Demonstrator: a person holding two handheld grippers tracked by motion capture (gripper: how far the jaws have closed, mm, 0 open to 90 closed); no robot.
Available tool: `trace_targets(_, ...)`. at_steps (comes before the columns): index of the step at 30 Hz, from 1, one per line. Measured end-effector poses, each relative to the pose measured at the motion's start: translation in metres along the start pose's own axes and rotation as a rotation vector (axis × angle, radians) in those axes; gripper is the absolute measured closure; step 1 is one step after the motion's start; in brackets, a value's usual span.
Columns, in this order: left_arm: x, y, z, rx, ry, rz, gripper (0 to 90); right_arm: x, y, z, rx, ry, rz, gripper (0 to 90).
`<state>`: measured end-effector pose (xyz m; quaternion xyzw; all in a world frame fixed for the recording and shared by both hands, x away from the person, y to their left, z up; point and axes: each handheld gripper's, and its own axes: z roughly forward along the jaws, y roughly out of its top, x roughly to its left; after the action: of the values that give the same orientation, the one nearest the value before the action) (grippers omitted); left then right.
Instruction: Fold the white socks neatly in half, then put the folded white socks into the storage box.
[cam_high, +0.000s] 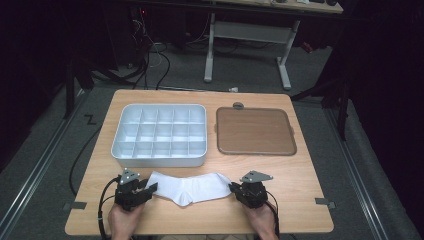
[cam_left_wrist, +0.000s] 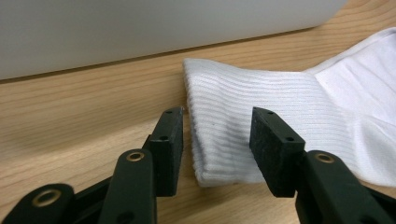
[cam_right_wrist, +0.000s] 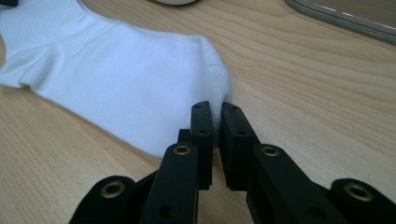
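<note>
Right tool (cam_right_wrist: 215, 109) pinches the sock's (cam_right_wrist: 121, 84) toe, hiding its tip; left tool (cam_left_wrist: 217, 126) gapes astride the cuff.

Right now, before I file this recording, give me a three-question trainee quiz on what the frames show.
1. True or false: the right gripper is shut on the toe end of the white sock.
2. The left gripper has its jaws: A) open around the sock's ribbed cuff, B) clamped on the white divided tray, C) closed on nothing.
3. What lies on the table to the right of the divided tray?

Key: 1 true; 2 A; 3 a flat brown tray.
</note>
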<state>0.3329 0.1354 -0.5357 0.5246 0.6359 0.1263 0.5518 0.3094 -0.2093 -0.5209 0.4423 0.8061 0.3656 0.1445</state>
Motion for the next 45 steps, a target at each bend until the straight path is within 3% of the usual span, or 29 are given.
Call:
trace_targets(20, -0.012, -0.005, 0.010, -0.015, -0.021, -0.021, 54.7, -0.016, -0.011, -0.015, -0.006, -0.036, 0.043, 84.8)
trace_targets(45, -0.034, -0.014, 0.031, 0.007, -0.059, 0.025, 52.1, -0.037, -0.024, -0.029, -0.017, -0.098, 0.101, 84.8)
